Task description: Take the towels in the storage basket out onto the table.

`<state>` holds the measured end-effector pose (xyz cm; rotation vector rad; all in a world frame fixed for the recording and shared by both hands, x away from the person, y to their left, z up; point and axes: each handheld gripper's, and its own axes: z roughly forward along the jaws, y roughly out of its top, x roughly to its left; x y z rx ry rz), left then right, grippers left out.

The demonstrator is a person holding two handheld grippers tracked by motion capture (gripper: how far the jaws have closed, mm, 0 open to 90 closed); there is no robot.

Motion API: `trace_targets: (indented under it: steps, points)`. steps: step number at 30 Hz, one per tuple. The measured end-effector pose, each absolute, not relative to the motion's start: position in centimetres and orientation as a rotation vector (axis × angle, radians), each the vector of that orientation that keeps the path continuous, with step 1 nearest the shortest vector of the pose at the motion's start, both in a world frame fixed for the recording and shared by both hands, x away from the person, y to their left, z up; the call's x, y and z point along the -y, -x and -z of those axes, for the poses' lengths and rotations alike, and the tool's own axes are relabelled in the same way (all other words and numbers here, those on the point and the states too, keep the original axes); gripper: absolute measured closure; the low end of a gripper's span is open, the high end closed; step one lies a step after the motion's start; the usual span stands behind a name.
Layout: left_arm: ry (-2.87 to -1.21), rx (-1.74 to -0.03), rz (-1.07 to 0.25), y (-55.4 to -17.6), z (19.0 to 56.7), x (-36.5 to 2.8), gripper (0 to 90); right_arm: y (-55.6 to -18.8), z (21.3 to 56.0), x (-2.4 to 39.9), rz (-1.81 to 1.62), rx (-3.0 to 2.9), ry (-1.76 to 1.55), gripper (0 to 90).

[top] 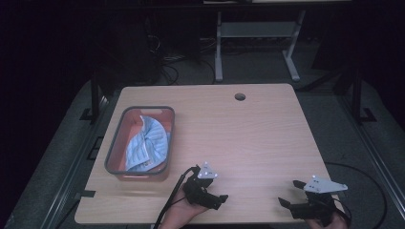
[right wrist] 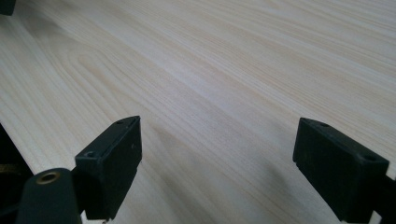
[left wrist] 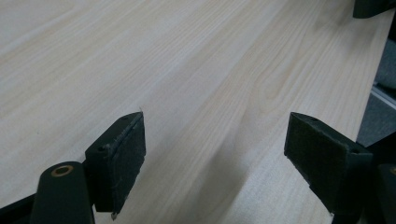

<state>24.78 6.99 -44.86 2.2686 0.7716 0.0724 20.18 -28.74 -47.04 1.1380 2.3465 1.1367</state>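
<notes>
A pale wooden table with a round cable hole near its far edge is seen from above. At its left side an orange bin with a grey rim is set, and a blue-and-white striped cloth is bundled inside it, apparently the thing to be handled. The left gripper and the right gripper are held low over the near edge, well apart from the bin, probably a resting stance. In each gripper view the jaws are spread wide over bare wood, with nothing held.
</notes>
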Motion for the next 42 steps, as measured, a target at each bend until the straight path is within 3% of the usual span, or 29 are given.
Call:
trace_targets:
  steps: [22,42]
  points:
    - [-2.333,-0.685,-0.042,-26.7,41.5,-5.8,17.0,-20.2,47.0,29.1,-1.142,-2.316,-1.158,14.9]
    - [-2.349,-0.709,-0.048,-29.4,38.3,-5.5,16.7,-20.1,46.8,29.2,-1.154,-2.316,-1.15,14.9]
